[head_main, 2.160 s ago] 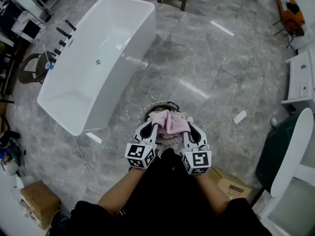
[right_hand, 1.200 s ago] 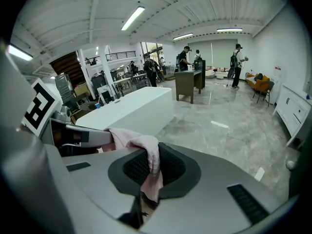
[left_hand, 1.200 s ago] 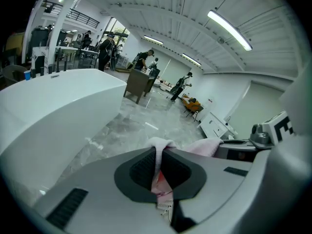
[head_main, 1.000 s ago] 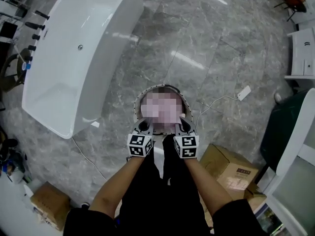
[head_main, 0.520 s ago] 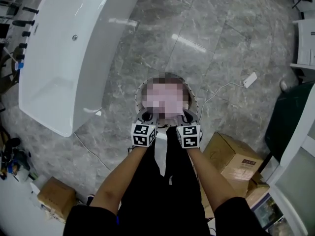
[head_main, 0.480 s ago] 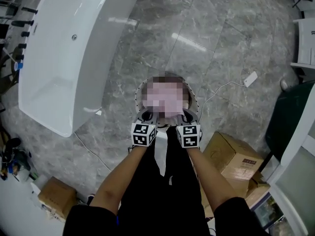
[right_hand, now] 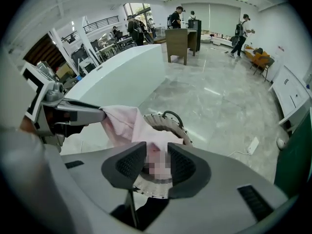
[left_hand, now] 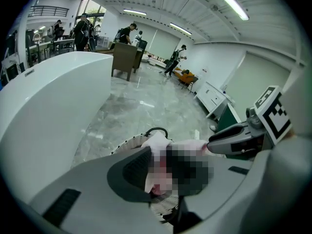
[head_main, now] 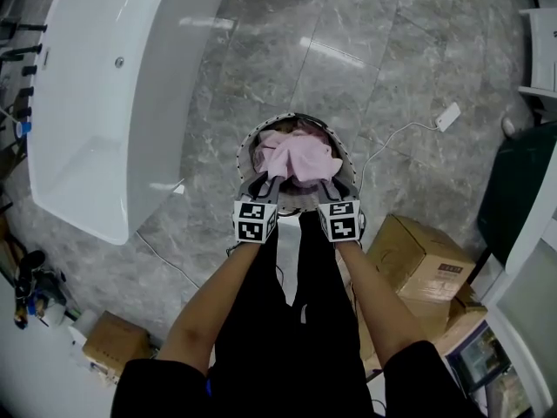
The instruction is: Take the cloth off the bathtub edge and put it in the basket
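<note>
Left gripper (head_main: 261, 186) and right gripper (head_main: 334, 186) hang over the near rim of the basket (head_main: 245, 151). The jaws of both are opening, with the pink cloth (head_main: 297, 157) between them. Step in hand: release. The cloth sits bunched inside the basket, well apart from the bathtub (head_main: 104, 103). Its long axis runs crosswise, gripper to gripper. Next move, as judged: lift both grippers clear without snagging fabric.

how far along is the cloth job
Done: the pink cloth is off the bathtub and over the basket. In hand: the left gripper and right gripper are opening their jaws, cloth between them. Left: let it drop fully into the basket and pull clear.
</note>
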The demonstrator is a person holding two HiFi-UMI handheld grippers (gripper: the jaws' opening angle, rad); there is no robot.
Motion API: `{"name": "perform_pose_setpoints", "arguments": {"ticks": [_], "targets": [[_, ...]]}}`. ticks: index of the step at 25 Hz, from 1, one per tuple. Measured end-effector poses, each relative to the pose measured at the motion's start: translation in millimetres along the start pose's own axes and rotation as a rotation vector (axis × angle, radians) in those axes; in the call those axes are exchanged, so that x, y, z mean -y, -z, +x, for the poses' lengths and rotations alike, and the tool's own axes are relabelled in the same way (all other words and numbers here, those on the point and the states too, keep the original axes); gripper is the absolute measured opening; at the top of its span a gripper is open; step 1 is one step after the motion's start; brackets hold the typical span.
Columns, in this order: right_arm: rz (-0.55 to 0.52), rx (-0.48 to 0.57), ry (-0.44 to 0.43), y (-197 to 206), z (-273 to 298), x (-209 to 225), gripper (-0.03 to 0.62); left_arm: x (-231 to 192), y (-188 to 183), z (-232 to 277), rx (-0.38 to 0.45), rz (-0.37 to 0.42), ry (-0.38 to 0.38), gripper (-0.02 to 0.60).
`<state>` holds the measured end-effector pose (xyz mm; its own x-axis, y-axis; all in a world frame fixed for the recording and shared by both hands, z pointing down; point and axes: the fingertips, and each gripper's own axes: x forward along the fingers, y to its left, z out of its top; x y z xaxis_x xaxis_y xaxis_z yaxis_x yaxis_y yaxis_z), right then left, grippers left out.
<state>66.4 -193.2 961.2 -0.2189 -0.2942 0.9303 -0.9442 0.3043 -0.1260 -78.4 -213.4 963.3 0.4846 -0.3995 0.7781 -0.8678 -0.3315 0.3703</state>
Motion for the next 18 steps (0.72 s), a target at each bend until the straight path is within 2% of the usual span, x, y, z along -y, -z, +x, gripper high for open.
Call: {"name": "perform_pose_setpoints", "arguments": {"ticks": [6,18], "targets": [[0.074,-0.029,-0.058,8.9,2.0,2.4,0.17,-0.9,1.5,-3.8,0.002,-0.019,0.01,0.138],[0.057,0.052,-0.117,-5.6,-26.4,-18.2,0.17,15.5,-16.2,-33.2,0.08,-0.032,0.007,0.141]]}}
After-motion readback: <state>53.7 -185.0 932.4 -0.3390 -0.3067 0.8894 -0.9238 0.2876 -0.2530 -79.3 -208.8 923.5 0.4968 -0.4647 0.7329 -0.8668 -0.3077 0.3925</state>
